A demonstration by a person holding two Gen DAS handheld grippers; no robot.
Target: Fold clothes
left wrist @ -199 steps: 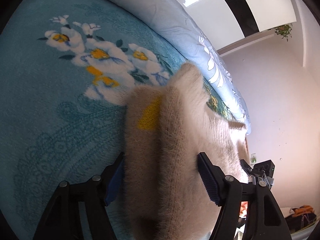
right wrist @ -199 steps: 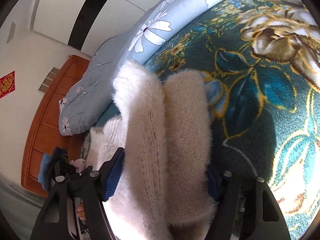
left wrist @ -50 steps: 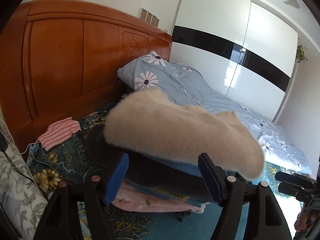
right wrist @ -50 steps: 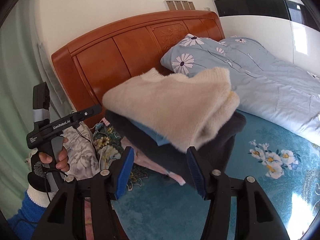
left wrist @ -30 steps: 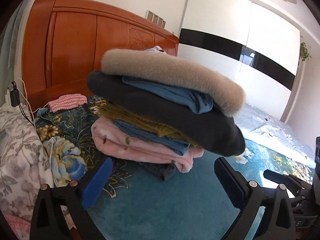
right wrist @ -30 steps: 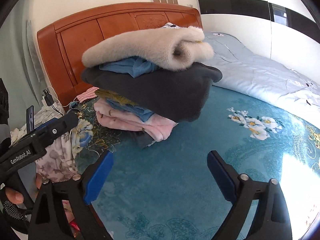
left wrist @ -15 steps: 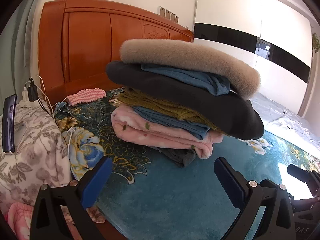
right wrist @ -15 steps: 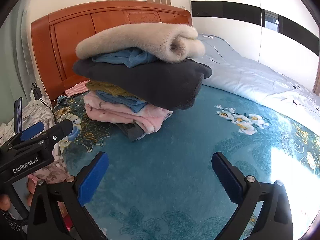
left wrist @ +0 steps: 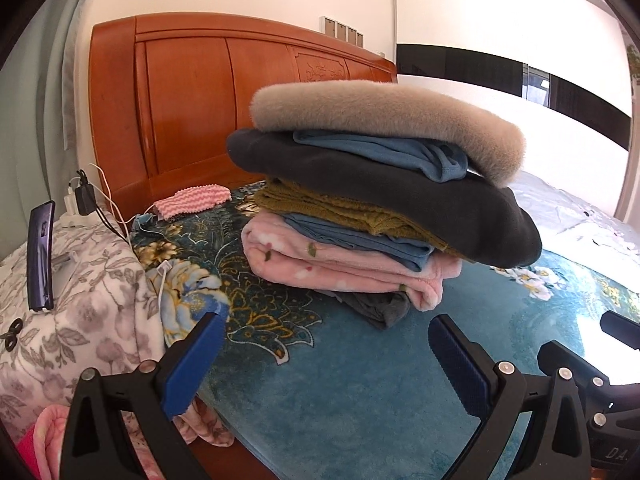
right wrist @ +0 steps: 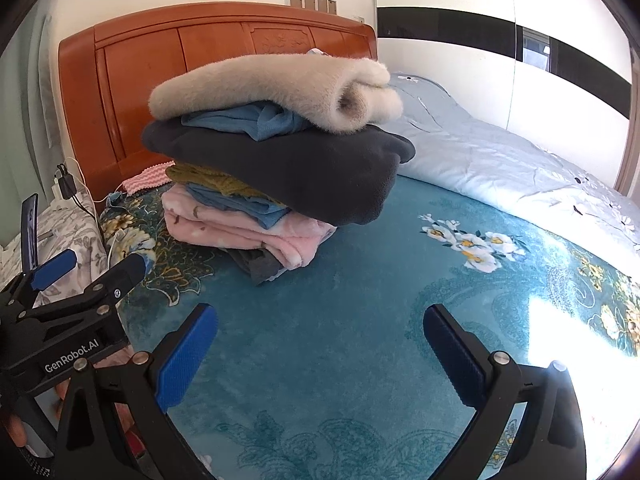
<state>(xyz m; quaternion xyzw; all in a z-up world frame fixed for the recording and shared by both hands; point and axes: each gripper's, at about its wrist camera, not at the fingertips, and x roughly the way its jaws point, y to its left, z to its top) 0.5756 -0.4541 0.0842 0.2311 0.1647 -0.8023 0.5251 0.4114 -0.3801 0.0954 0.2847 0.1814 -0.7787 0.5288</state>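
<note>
A folded fluffy beige sweater (left wrist: 384, 124) (right wrist: 272, 84) lies on top of a stack of folded clothes (left wrist: 380, 216) (right wrist: 276, 184) on the bed: dark grey, blue, olive and pink pieces under it. My left gripper (left wrist: 326, 354) is open and empty, drawn back in front of the stack above the teal floral blanket (left wrist: 352, 392). My right gripper (right wrist: 320, 344) is open and empty too, over the blanket (right wrist: 360, 304) short of the stack. The left gripper's body (right wrist: 72, 312) shows at the left edge of the right wrist view.
An orange wooden headboard (left wrist: 192, 108) stands behind the stack. A pale blue quilt (right wrist: 500, 156) lies to the right. A grey floral cloth (left wrist: 68, 300), a phone (left wrist: 40, 256), chargers with cables (left wrist: 84, 200) and a pink striped cloth (left wrist: 192, 198) lie left.
Both grippers let go of the beige sweater, which now rests on the stack. Both opened wide and drew back from the stack over the last second.
</note>
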